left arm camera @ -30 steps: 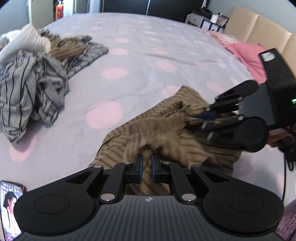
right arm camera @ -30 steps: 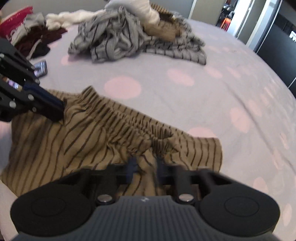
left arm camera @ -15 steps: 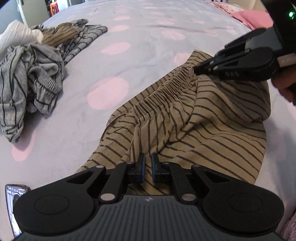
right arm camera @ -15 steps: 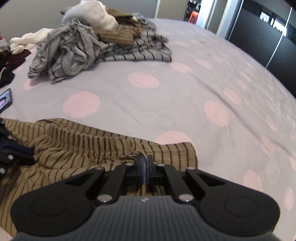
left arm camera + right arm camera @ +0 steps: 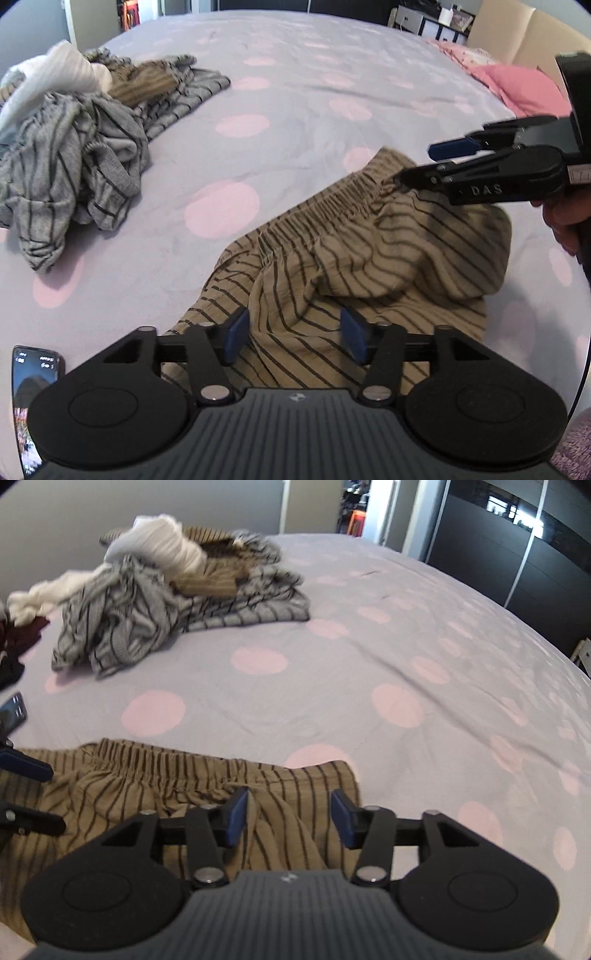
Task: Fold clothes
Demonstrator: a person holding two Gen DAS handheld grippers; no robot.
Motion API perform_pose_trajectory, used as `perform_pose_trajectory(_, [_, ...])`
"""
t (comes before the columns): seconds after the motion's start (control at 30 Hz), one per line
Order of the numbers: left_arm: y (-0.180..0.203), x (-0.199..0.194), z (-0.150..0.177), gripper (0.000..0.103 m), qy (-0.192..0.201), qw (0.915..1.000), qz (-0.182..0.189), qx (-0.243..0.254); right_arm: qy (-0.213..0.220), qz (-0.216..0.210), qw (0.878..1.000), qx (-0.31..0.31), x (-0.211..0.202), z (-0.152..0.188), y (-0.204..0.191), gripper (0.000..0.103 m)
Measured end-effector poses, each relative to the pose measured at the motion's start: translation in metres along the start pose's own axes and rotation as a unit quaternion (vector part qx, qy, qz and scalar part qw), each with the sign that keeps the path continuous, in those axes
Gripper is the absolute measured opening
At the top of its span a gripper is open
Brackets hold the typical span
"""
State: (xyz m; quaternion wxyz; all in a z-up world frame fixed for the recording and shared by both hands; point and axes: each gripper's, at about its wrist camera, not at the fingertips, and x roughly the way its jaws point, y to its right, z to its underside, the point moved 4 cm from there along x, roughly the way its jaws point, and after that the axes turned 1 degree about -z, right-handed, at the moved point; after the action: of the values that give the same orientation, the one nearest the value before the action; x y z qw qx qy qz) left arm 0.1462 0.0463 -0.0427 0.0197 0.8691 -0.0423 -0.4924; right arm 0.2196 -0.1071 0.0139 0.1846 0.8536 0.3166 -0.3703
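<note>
1. Near the left wrist camera, the left gripper (image 5: 293,338) has its jaws apart and opening, with the striped shorts (image 5: 369,258) lying loose between them on the bed (image 5: 295,74).
2. Right wrist view: the right gripper (image 5: 283,818) is likewise opening above the shorts' waistband (image 5: 166,764).
3. Step in hand: release after spreading. Next move likely calls for regripping an edge to fold.

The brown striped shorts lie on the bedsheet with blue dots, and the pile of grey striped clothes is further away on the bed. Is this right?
One detail is wrong: the dots on the bedsheet are pink, not blue, as the right wrist view shows. The brown striped shorts do lie on it, with the pile of grey striped clothes further away on the bed.
</note>
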Motion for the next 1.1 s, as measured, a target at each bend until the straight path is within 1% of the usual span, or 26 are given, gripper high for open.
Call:
perform_pose_trajectory(0.03, [0.000, -0.003, 0.000, 0.057, 0.000, 1.0000, 0.001, -0.003, 0.000, 0.003, 1.000, 0.002, -0.004, 0.001, 0.001, 0.064])
perform_pose_trajectory(0.07, [0.001, -0.007, 0.000, 0.061, 0.001, 1.0000, 0.001, -0.004, 0.001, 0.007, 1.000, 0.004, -0.008, 0.003, 0.003, 0.066])
perform_pose_trajectory(0.2, [0.001, -0.020, 0.004, 0.062, 0.003, 0.9999, -0.014, -0.009, -0.001, 0.016, 1.000, 0.017, -0.021, 0.008, 0.008, 0.066])
perform_pose_trajectory(0.23, [-0.001, -0.024, 0.006, 0.062, 0.001, 0.9997, -0.018, -0.016, -0.001, 0.018, 1.000, 0.022, -0.025, 0.009, 0.009, 0.066])
perform_pose_trajectory(0.37, [-0.019, -0.041, 0.021, 0.066, -0.014, 0.9969, -0.037, -0.069, 0.000, 0.014, 0.999, 0.044, -0.037, 0.016, 0.014, 0.067])
perform_pose_trajectory(0.43, [-0.028, -0.047, 0.033, 0.066, -0.021, 0.9943, -0.034, -0.099, -0.002, 0.009, 0.999, 0.052, -0.041, 0.021, 0.016, 0.071])
perform_pose_trajectory(0.53, [-0.042, -0.050, 0.054, 0.074, -0.029, 0.9876, -0.021, -0.153, -0.008, 0.006, 0.998, 0.055, -0.043, 0.029, 0.018, 0.073])
perform_pose_trajectory(0.63, [-0.053, -0.040, 0.067, 0.074, -0.037, 0.9782, -0.002, -0.204, -0.018, 0.002, 0.998, 0.053, -0.042, 0.036, 0.019, 0.074])
perform_pose_trajectory(0.77, [-0.063, -0.025, 0.066, 0.074, -0.011, 0.9713, 0.002, -0.237, -0.021, -0.007, 0.998, 0.051, -0.040, 0.040, 0.018, 0.073])
perform_pose_trajectory(0.87, [-0.069, -0.011, 0.061, 0.074, -0.012, 0.9648, 0.015, -0.262, -0.017, -0.013, 0.998, 0.052, -0.040, 0.040, 0.019, 0.074])
perform_pose_trajectory(0.97, [-0.065, 0.001, 0.054, 0.074, -0.017, 0.9631, 0.029, -0.267, -0.021, -0.015, 0.998, 0.065, -0.036, 0.043, 0.023, 0.074])
perform_pose_trajectory(1.1, [-0.050, 0.013, 0.044, 0.074, -0.023, 0.9687, 0.022, -0.246, -0.025, -0.022, 0.995, 0.099, -0.027, 0.046, 0.035, 0.074])
